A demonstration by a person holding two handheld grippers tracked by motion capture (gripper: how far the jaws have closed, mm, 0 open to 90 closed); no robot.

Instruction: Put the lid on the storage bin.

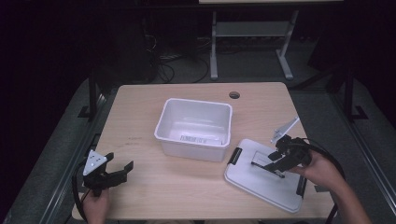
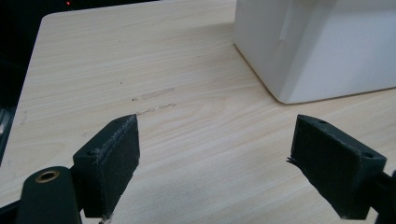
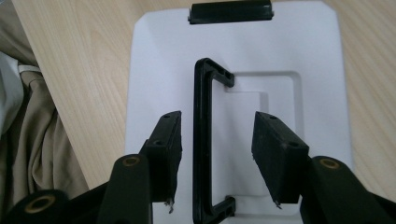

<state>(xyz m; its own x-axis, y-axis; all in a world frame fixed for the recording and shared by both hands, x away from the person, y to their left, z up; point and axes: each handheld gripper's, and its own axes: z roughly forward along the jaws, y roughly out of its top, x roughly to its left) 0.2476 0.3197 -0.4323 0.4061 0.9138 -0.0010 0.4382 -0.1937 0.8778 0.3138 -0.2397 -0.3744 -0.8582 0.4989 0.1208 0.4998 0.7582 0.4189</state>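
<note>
On the table (image 1: 154,186), well ahead of the left gripper (image 1: 117,164) and off to its right, a white bin (image 1: 194,129) is sitting upright with a barcode label (image 1: 198,138) lying on its floor; in the left gripper view one rounded corner of the bin (image 2: 322,46) is standing beyond the right-hand jaw. Directly under the right gripper (image 1: 276,161) a white lid (image 1: 264,175) is lying flat on the wood, top side up, just beside the bin and not touching it. In the right gripper view the lid (image 3: 154,70) is spreading out on both sides of the jaws. Its black carry handle (image 3: 201,140) is standing up from the recessed panel and running lengthwise between the two jaws, nearer the left one. A black latch (image 3: 230,11) is sitting at the lid's far edge, past the jaw tips. The right gripper is straddling the handle with jaws partly open; a visible gap is showing on each side, so nothing is clamped. The left gripper is hovering over bare wood, jaws spread wide, holding nothing. A hand (image 1: 95,205) is gripping it from below; the other hand (image 1: 320,168) is holding the right gripper.
</note>
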